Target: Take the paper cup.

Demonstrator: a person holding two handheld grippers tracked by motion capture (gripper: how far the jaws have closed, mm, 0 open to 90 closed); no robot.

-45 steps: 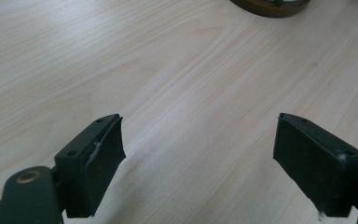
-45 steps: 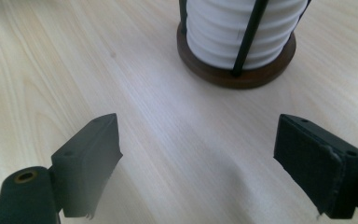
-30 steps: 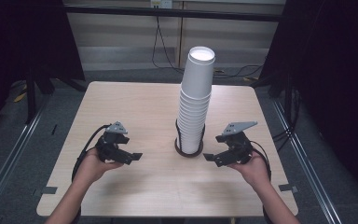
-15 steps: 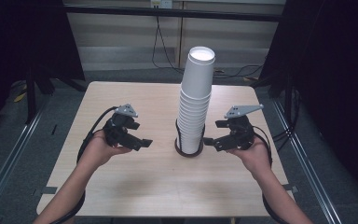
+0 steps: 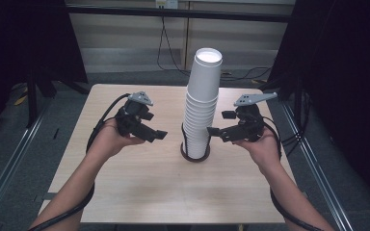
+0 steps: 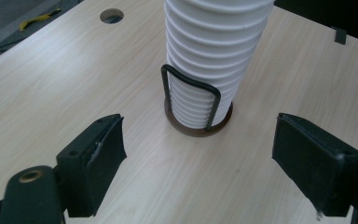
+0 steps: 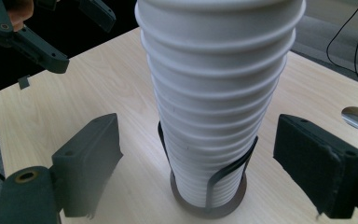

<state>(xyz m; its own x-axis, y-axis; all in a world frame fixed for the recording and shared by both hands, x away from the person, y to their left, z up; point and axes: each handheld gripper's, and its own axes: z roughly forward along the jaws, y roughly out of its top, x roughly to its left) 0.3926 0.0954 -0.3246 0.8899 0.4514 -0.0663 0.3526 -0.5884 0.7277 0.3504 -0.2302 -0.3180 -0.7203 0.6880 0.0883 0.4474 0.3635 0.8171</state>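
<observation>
Both grippers' fingers apart; cup stack (image 5: 201,103) between

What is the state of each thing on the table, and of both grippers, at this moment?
Cup stack: upright, seated in the holder.
Holder: standing on the table, holding the stack.
Left gripper: fingers open, empty, beside the stack.
Right gripper: fingers open, empty, beside the stack.

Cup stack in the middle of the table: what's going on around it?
A person holds a tool in each hand, the left tool and the right tool, either side of a tall stack of white paper cups. The stack stands in a wire holder on the wooden table. Both tools face the stack with jaws open, gripping nothing.
</observation>
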